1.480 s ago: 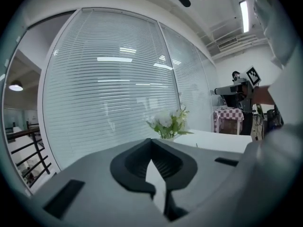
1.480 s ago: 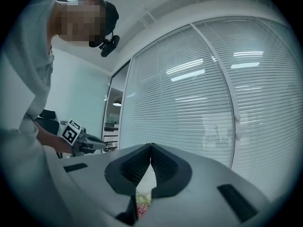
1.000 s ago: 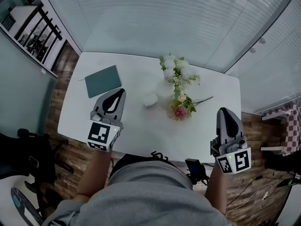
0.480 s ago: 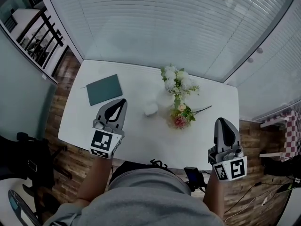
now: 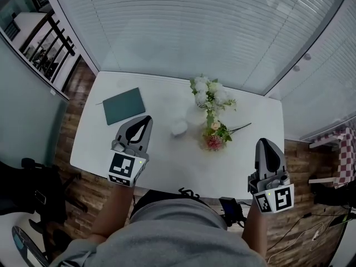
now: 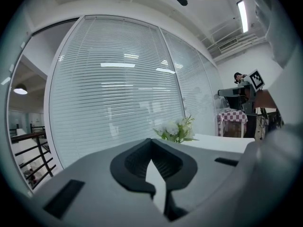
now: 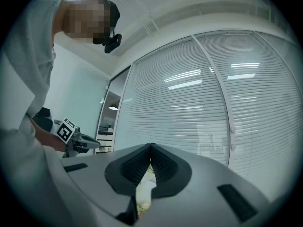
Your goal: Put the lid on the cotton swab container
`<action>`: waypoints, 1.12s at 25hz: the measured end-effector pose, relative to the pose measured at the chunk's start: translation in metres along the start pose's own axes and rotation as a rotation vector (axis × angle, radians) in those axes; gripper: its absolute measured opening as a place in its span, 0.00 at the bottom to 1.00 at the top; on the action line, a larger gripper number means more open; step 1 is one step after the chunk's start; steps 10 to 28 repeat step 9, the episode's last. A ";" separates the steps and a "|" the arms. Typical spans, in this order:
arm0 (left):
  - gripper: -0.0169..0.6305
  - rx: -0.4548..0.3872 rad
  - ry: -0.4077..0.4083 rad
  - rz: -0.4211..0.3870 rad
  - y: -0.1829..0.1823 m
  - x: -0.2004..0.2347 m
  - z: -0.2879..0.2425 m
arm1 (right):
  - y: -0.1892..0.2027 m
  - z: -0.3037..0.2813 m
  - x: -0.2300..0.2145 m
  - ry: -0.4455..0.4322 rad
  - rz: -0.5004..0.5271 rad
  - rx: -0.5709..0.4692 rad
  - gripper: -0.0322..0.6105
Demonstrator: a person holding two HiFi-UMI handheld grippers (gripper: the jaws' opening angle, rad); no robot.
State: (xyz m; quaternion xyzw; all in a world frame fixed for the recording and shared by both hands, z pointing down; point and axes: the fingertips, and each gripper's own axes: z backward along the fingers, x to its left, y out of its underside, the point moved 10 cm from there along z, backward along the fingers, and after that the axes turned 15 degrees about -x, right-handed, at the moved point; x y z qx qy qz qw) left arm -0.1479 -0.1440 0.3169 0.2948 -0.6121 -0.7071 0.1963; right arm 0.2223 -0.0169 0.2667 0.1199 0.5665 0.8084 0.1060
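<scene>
- Teal notebook (image 5: 123, 105) lies flat at ten o'clock on the white table (image 5: 167, 160), well apart from the work.
- The left gripper (image 5: 147, 118) hovers over the table's near left part. Its fingers are pressed together on nothing and it points to twelve o'clock, probably waiting before a reach.
- The cotton swab container (image 5: 178, 128) sits near the table's middle, at two o'clock from the left gripper. It seems to stand upright with its long axis vertical. It is too small to tell the lid from the body.
- A flower vase (image 5: 212, 102) stands just beside it at two o'clock.
- The right gripper (image 5: 266, 142) hangs at the table's four o'clock edge, jaws closed and empty.
</scene>
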 end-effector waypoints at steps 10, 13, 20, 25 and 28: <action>0.04 0.002 0.015 -0.001 0.002 -0.001 -0.006 | 0.000 -0.002 -0.001 -0.005 0.004 0.009 0.09; 0.04 0.002 0.015 -0.001 0.002 -0.001 -0.006 | 0.000 -0.002 -0.001 -0.005 0.004 0.009 0.09; 0.04 0.002 0.015 -0.001 0.002 -0.001 -0.006 | 0.000 -0.002 -0.001 -0.005 0.004 0.009 0.09; 0.04 0.002 0.015 -0.001 0.002 -0.001 -0.006 | 0.000 -0.002 -0.001 -0.005 0.004 0.009 0.09; 0.04 0.002 0.015 -0.001 0.002 -0.001 -0.006 | 0.000 -0.002 -0.001 -0.005 0.004 0.009 0.09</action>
